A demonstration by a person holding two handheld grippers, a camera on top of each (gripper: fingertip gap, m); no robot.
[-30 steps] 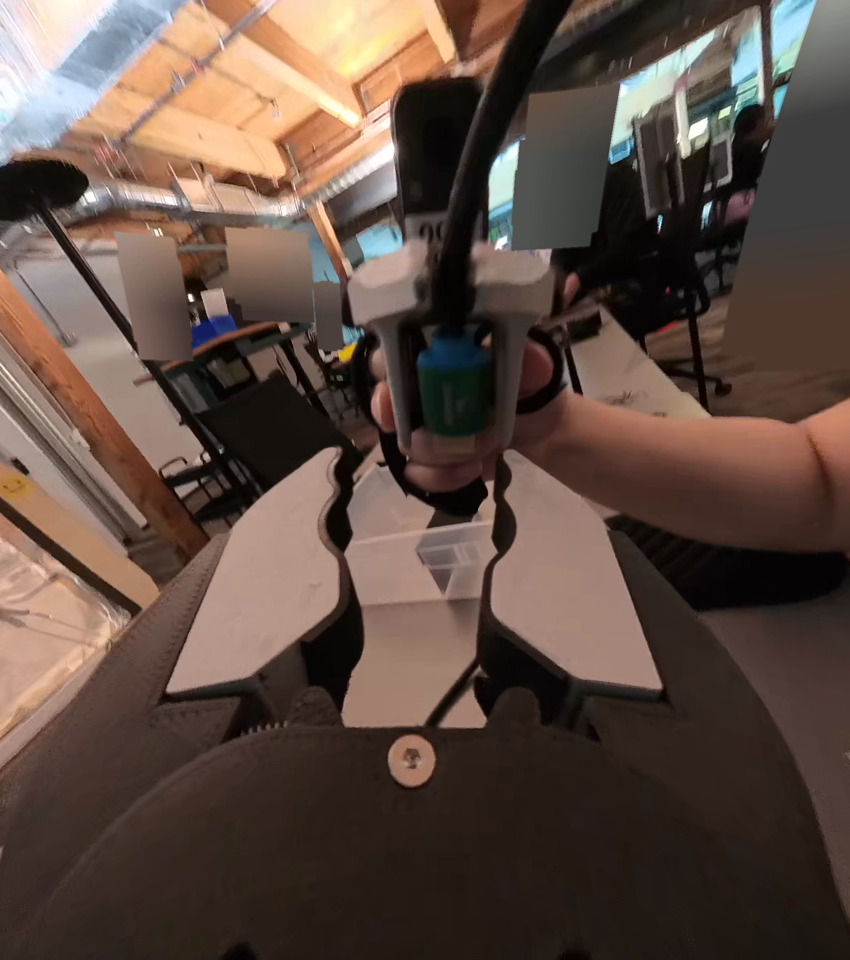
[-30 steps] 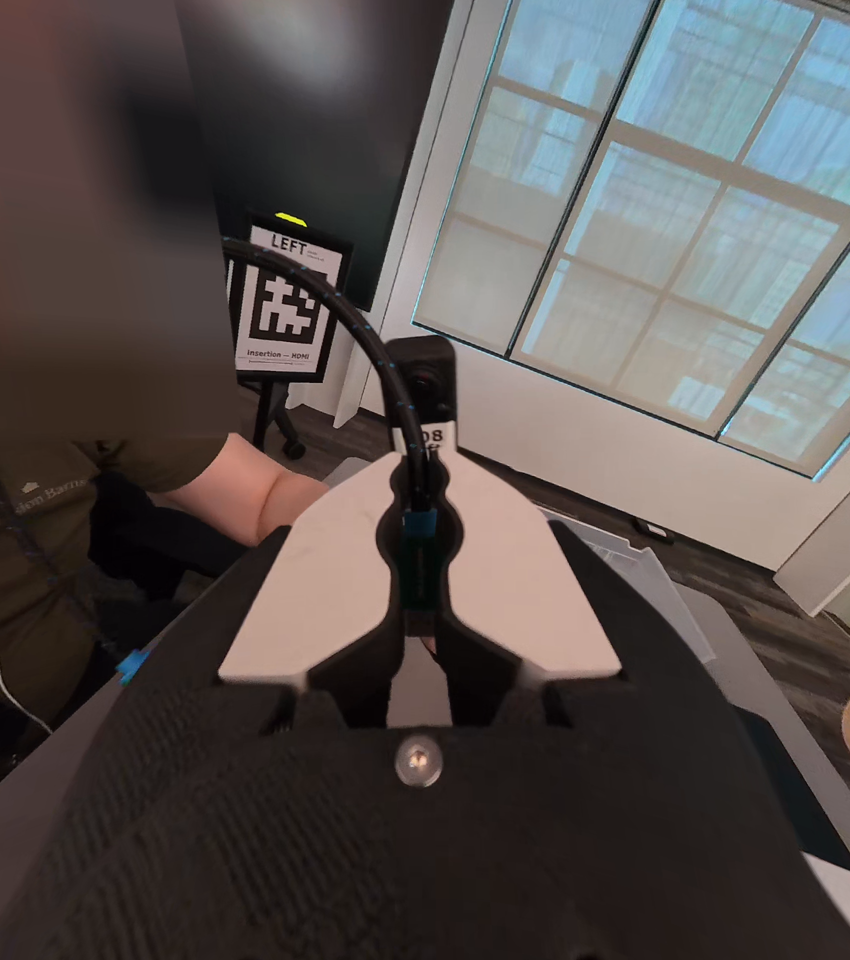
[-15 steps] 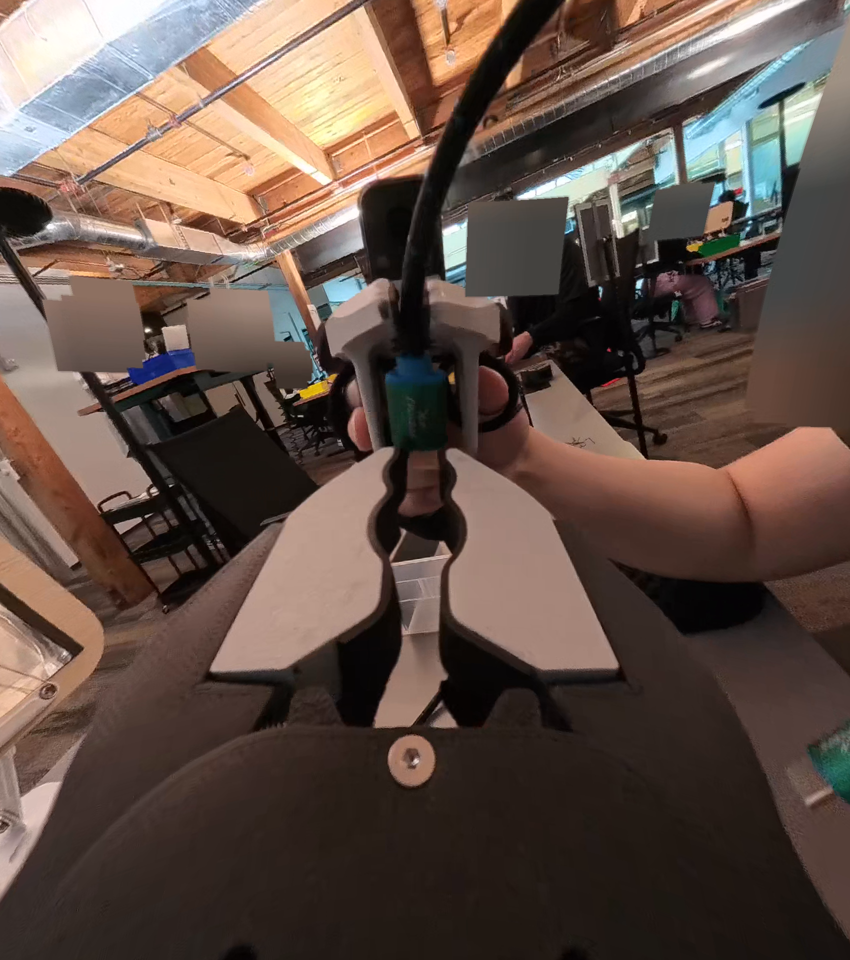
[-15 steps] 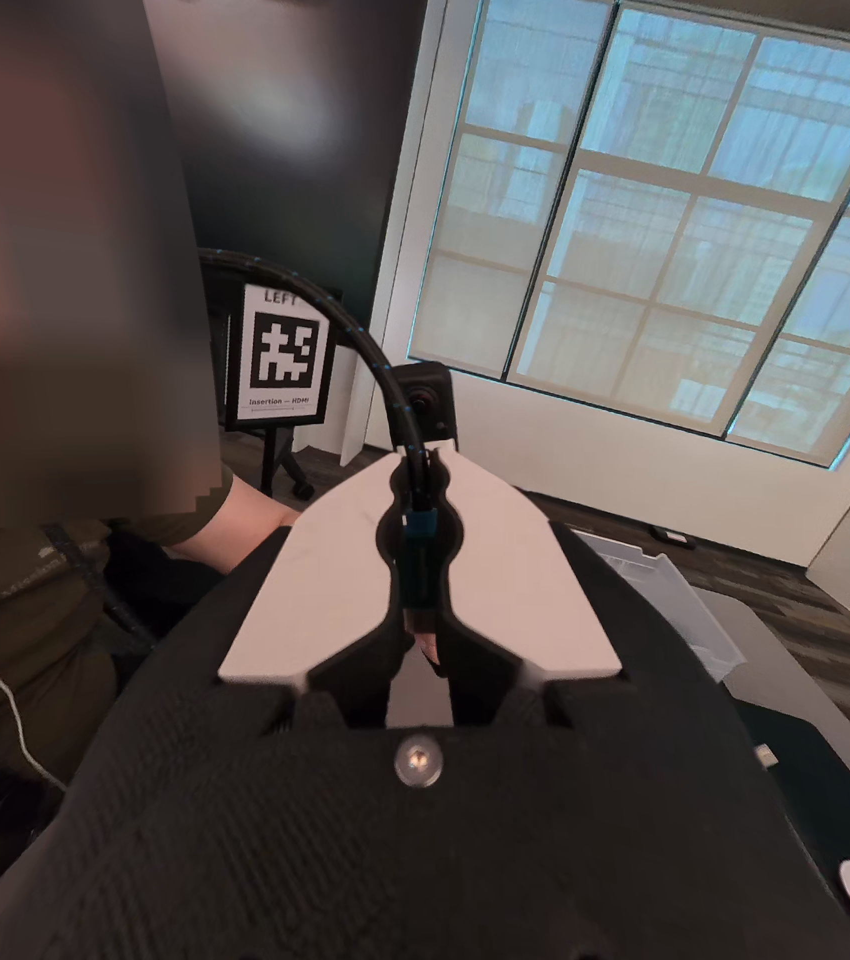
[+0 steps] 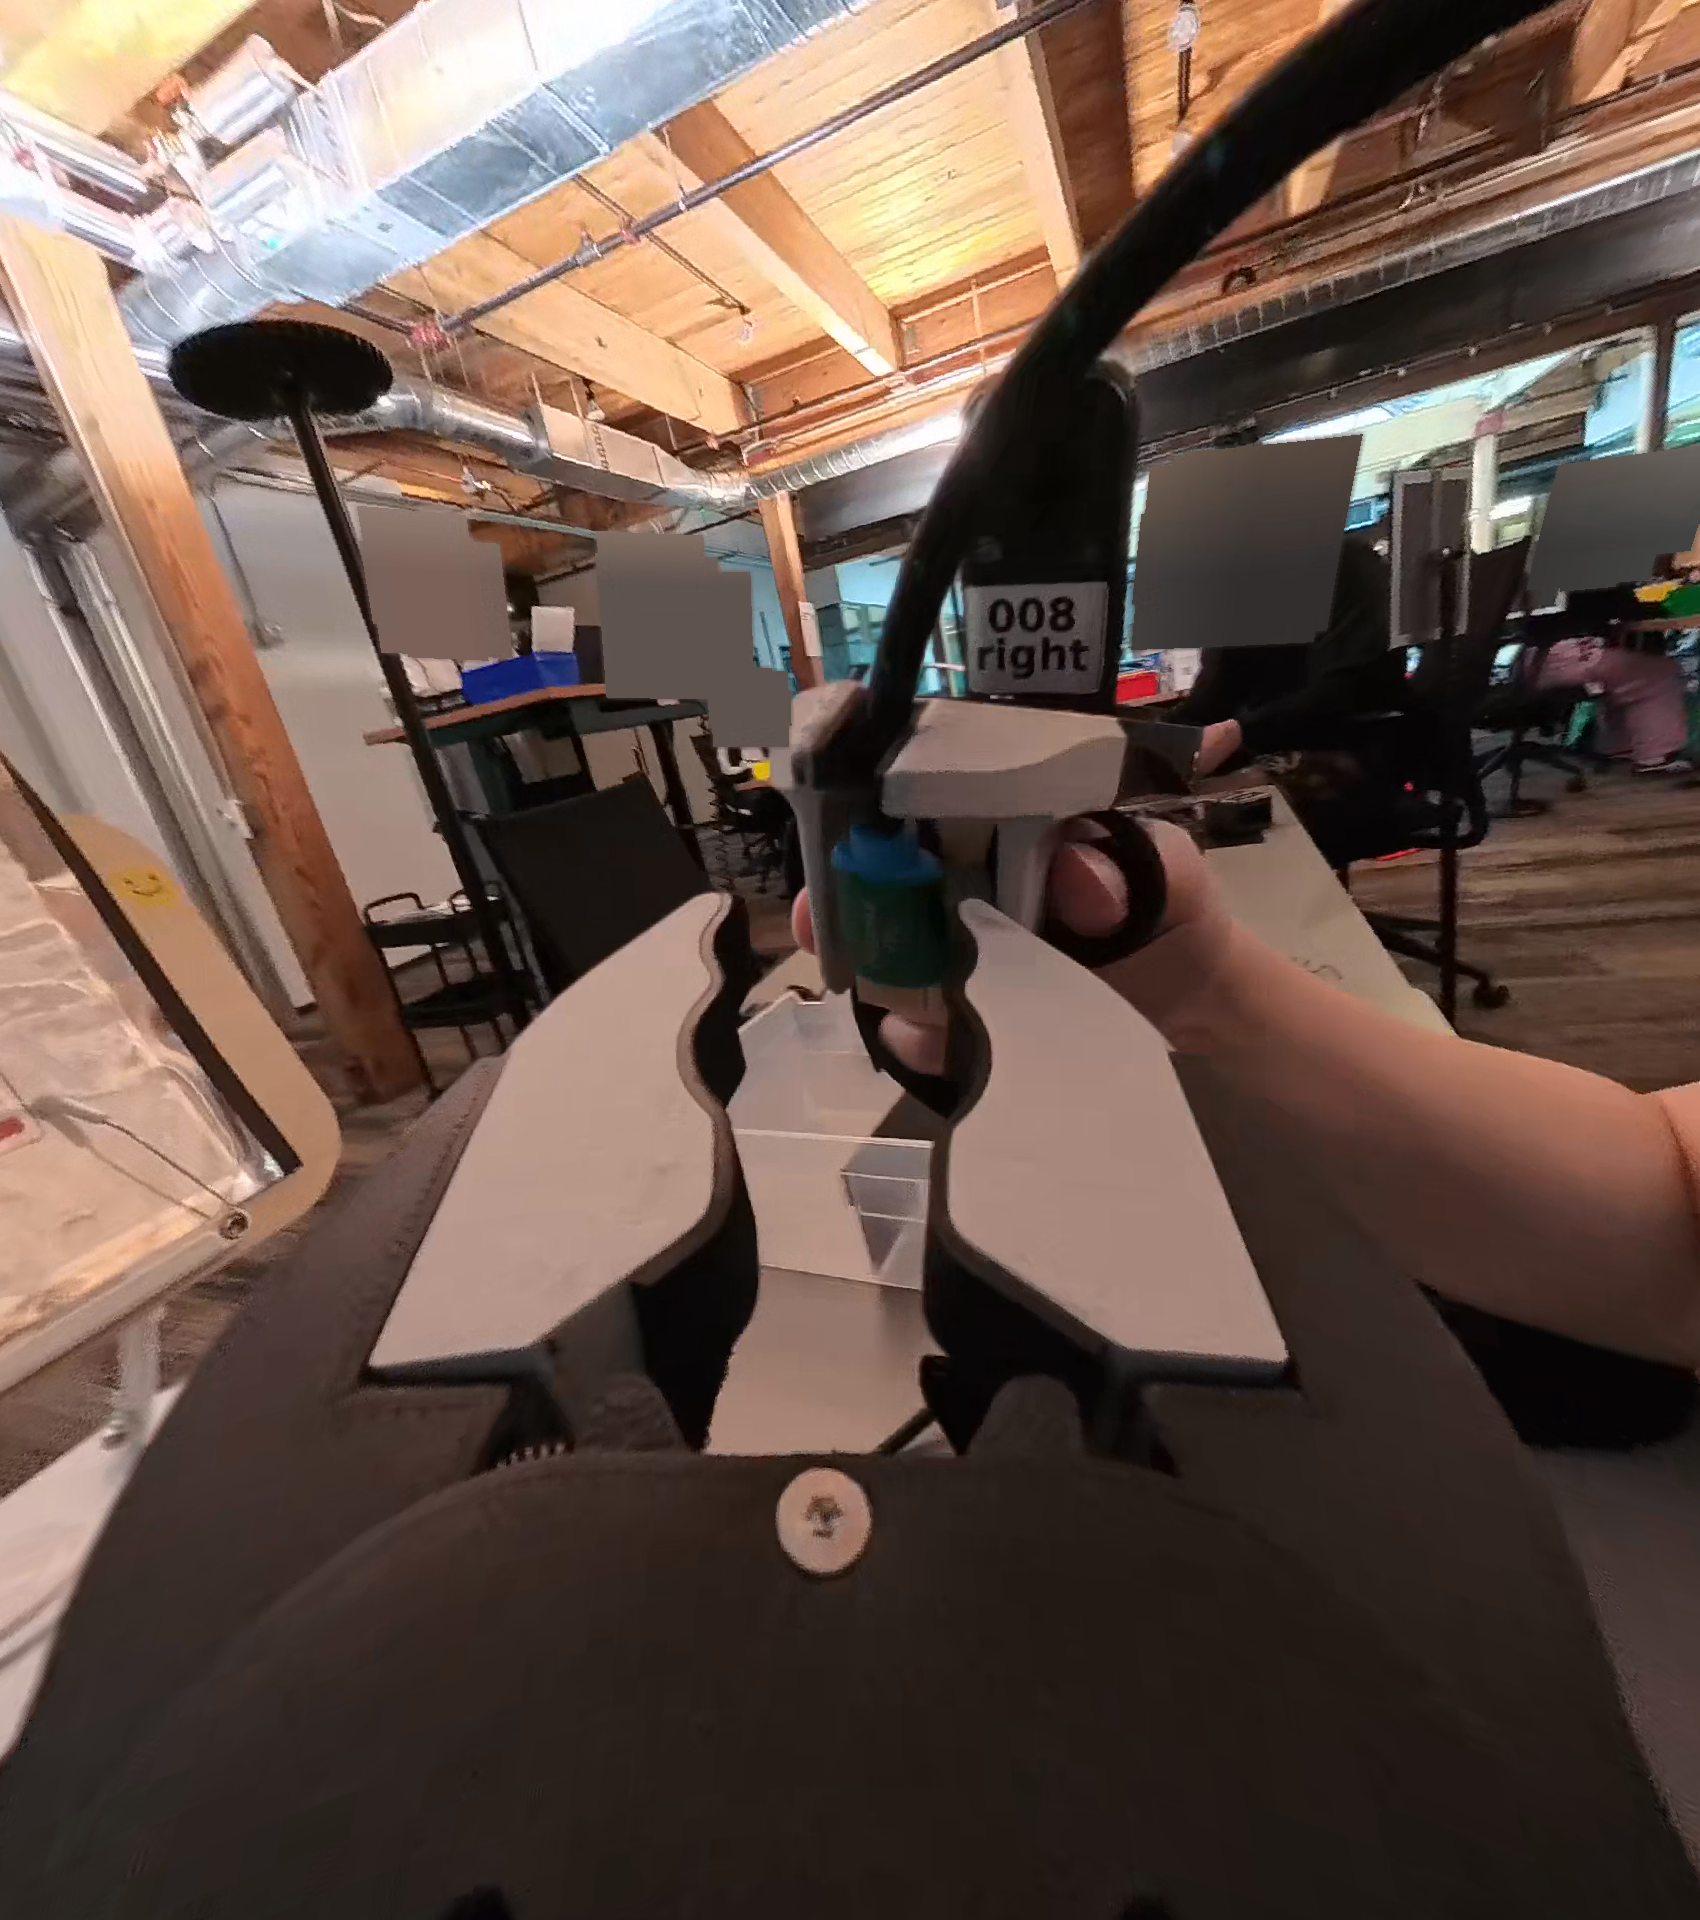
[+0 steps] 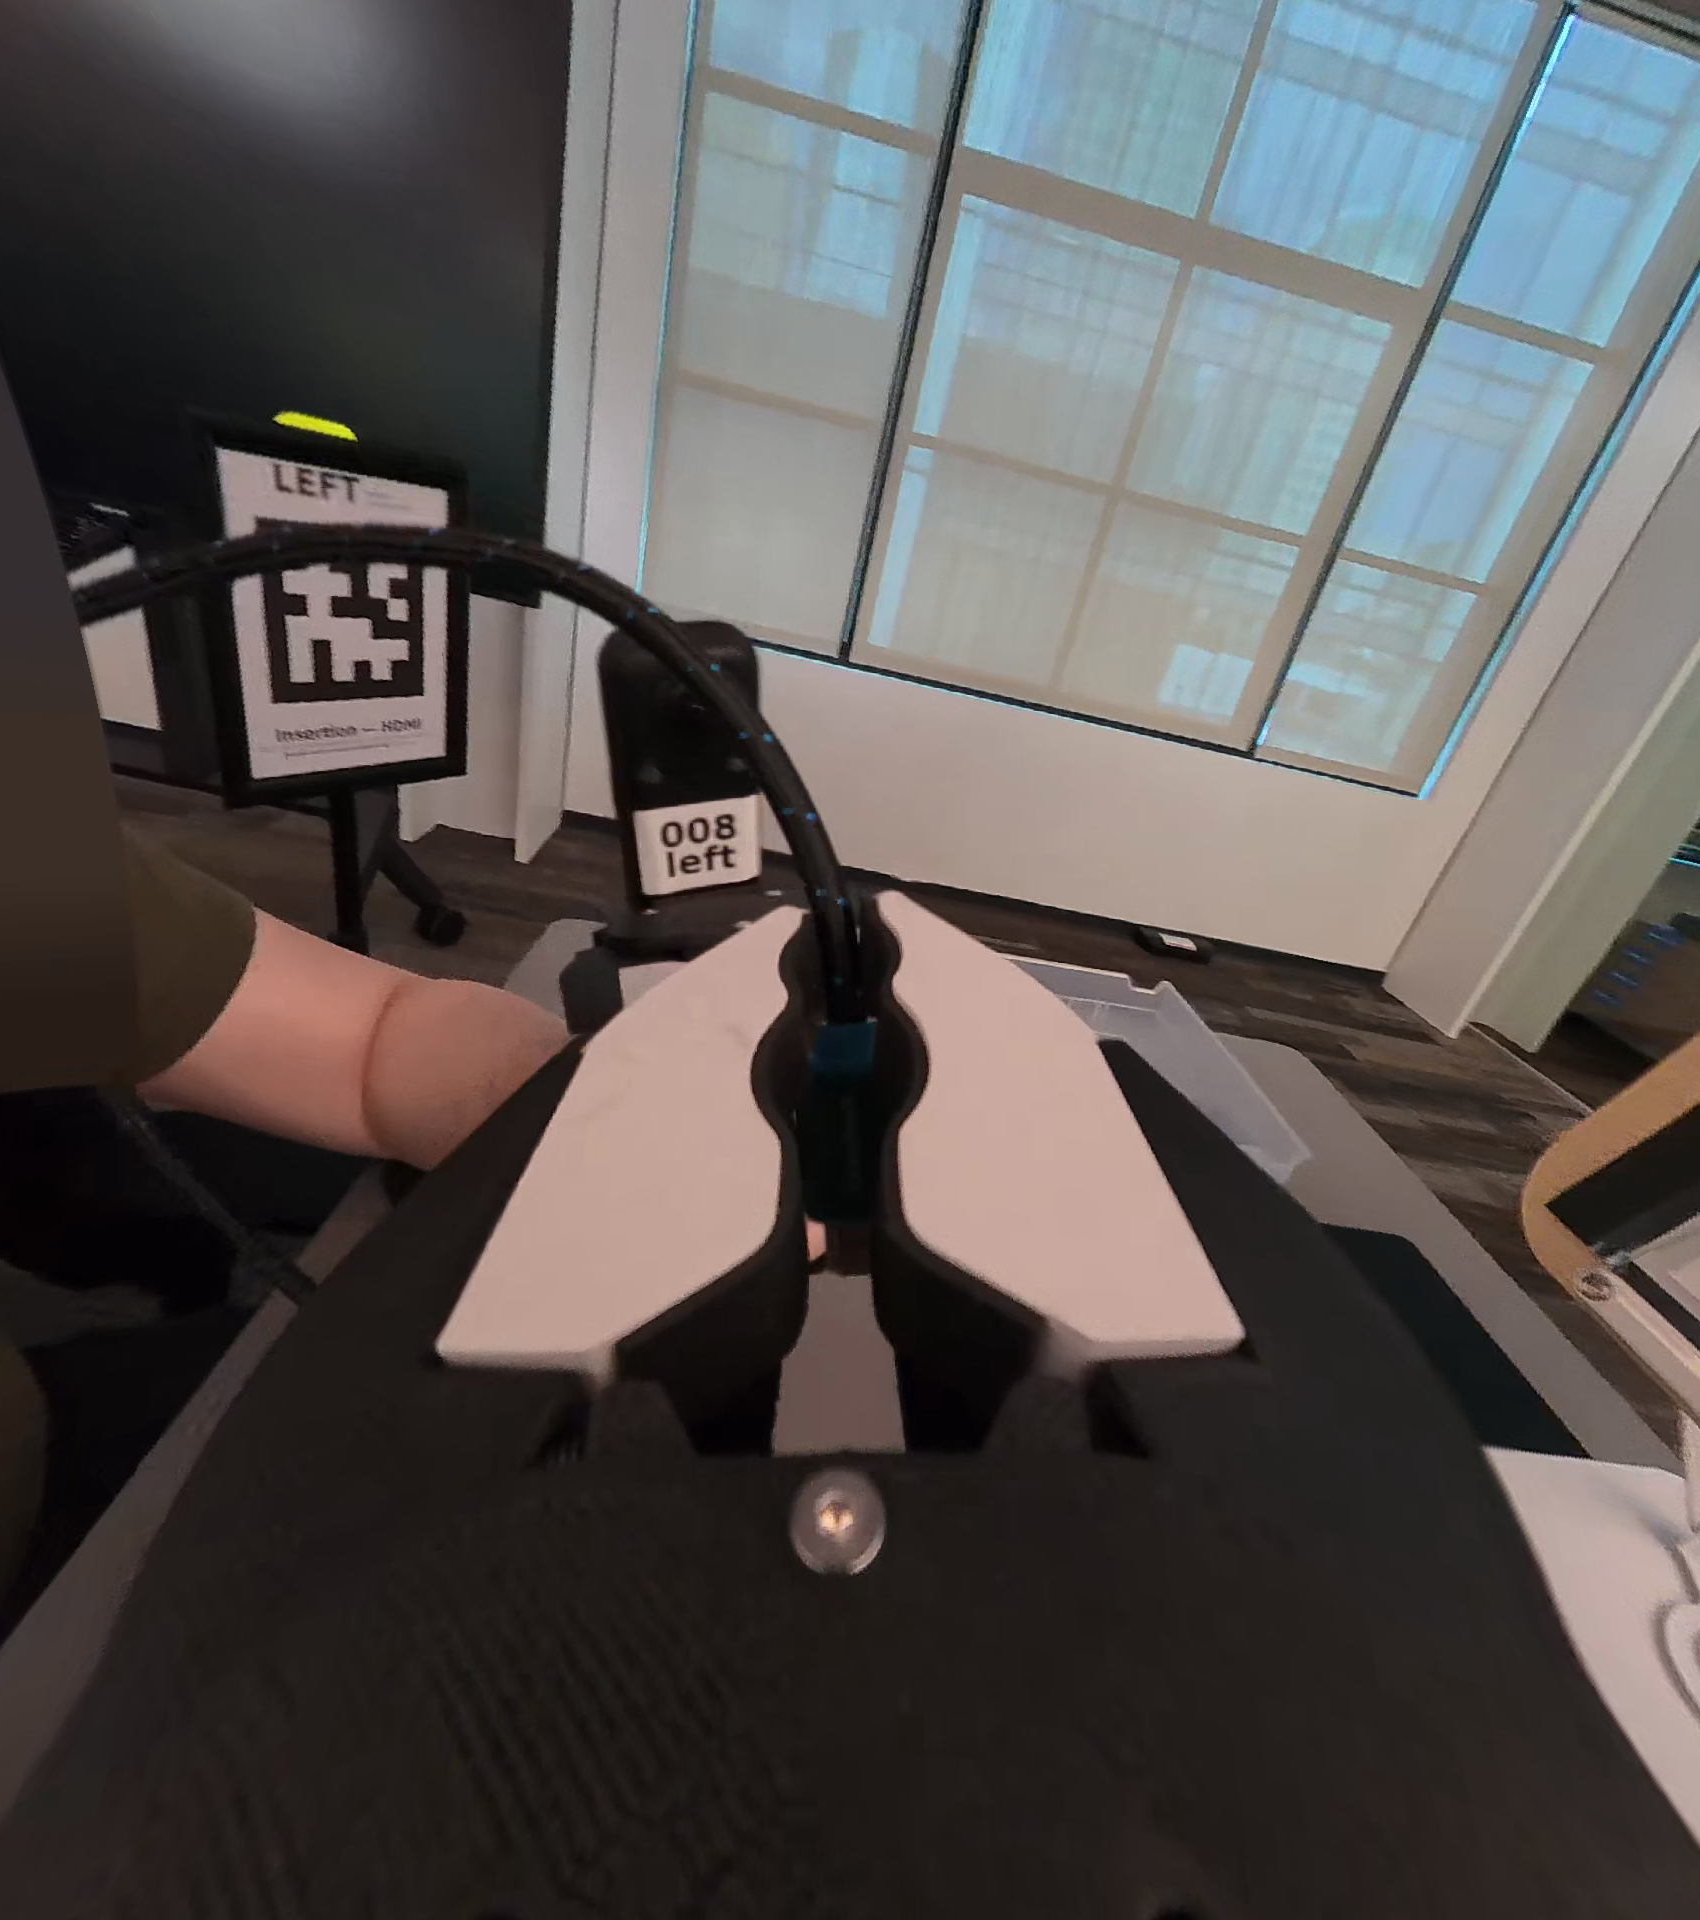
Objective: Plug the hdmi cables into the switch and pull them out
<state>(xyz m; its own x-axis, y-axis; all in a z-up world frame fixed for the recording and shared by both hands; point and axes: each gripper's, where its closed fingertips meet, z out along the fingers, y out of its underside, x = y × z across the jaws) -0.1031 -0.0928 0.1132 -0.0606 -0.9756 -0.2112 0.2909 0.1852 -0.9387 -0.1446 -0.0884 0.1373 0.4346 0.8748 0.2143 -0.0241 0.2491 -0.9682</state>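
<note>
In the right wrist view my right gripper (image 6: 846, 920) is shut on a teal-and-blue HDMI plug (image 6: 841, 1132). Its black braided cable (image 6: 617, 613) arcs up and away to the left. In the left wrist view my left gripper (image 5: 846, 935) is open and empty. The right gripper (image 5: 913, 873) faces it, holding the plug (image 5: 887, 925) right at the left gripper's fingertips, nearer the right finger. The cable (image 5: 991, 436) rises out of the top of the view. The switch is not in view. The left gripper's camera body (image 6: 677, 727) shows beyond my right fingers.
A clear plastic box (image 5: 830, 1195) sits on the grey table below the left gripper's jaws. A person's forearm (image 5: 1397, 1174) reaches in from the right. A wood-rimmed board (image 6: 1656, 1174) stands at the table's side. A marker sign on a stand (image 6: 337, 623) and a floor lamp (image 5: 280, 358) stand farther off.
The left gripper's jaws narrowed half a second ago and have now opened wide again. The right gripper with the plug has shifted slightly and now looks larger in the left wrist view.
</note>
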